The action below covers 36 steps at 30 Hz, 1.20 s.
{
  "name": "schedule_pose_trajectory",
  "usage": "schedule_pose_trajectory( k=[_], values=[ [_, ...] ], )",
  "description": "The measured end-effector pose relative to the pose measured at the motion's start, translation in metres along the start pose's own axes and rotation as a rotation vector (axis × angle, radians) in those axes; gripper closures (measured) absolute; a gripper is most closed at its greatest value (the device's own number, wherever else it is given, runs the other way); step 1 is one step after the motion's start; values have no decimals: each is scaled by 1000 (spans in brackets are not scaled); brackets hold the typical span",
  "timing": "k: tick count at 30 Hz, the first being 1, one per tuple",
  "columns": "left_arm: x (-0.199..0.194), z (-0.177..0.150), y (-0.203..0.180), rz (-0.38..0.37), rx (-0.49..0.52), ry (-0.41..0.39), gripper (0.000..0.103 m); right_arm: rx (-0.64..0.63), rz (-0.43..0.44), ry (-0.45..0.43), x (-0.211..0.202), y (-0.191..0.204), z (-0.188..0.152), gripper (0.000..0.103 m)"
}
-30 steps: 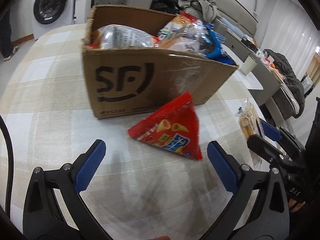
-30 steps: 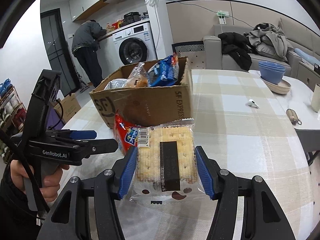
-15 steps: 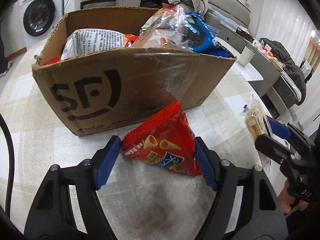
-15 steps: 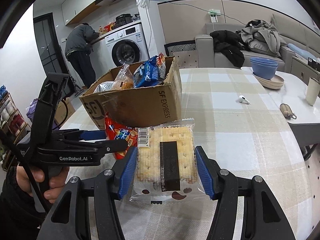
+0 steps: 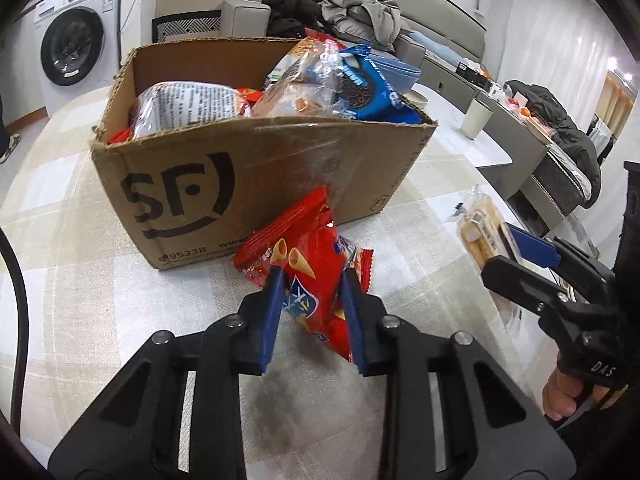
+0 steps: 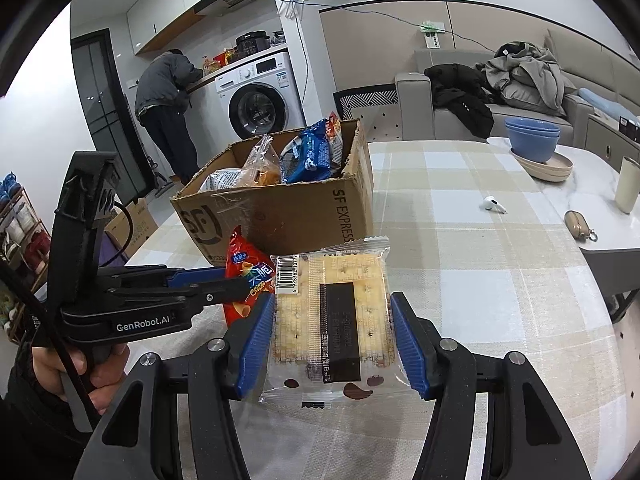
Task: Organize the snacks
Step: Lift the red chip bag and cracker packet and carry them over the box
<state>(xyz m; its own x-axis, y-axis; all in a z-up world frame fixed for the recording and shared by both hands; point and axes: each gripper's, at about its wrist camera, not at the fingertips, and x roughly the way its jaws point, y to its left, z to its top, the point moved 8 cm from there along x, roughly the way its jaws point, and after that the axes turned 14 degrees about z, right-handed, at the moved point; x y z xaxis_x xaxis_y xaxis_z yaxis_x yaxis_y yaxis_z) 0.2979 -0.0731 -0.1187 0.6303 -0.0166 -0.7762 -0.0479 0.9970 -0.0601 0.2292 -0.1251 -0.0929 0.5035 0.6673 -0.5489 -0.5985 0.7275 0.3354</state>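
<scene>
We hold two grippers, both angled downward. Our left gripper [image 5: 312, 280] has its blue fingers [image 5: 273, 312] squeezed in on a red snack bag [image 5: 308, 256]. Our right gripper [image 6: 332, 332] clamps a cracker packet [image 6: 332, 312] between half-spread pads. Bare fingers of our left hand [image 6: 76, 368] wrap the handle.

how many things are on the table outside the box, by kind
snack packs: 2, the red crisp bag in the left tongs and the cracker pack in the right tongs
blue bowls: 2, stacked
beige plates: 1 stack
cups: 1
earbuds: 1
key pouches: 1
total: 8
</scene>
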Motion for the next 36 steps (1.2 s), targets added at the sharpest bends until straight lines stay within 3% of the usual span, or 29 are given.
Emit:
schedule_pose_trajectory(
  k=[2,3,6,12,15,18,19,28,36],
  values=[
    [-3,-2,5,-5,-15,6,76,-3,1,-1,-2,2,-1,44],
    [-3,-3,8,-1,-23,11,70,-4,1,-1,-2,2,-1,44],
    [-2,-6,23,34,-31,36,42,-1,-4,1,-3,1,-2,44],
    [14,-7,18,-8,-55,77,33,12,-9,6,-3,-4,-2,44],
    [25,-7,17,-31,-78,117,32,16,-10,6,-2,-6,-3,44],
    [28,-3,17,-38,-84,107,33,20,-13,7,-1,-8,-3,44],
    [28,-3,18,-37,-87,97,42,23,-12,6,-1,-9,-3,44],
    [17,-4,8,-42,-47,52,61,26,-9,1,-2,-9,-3,44],
    [-12,-8,18,-39,-38,3,64,2,0,-12,-6,2,2,44]
  ],
)
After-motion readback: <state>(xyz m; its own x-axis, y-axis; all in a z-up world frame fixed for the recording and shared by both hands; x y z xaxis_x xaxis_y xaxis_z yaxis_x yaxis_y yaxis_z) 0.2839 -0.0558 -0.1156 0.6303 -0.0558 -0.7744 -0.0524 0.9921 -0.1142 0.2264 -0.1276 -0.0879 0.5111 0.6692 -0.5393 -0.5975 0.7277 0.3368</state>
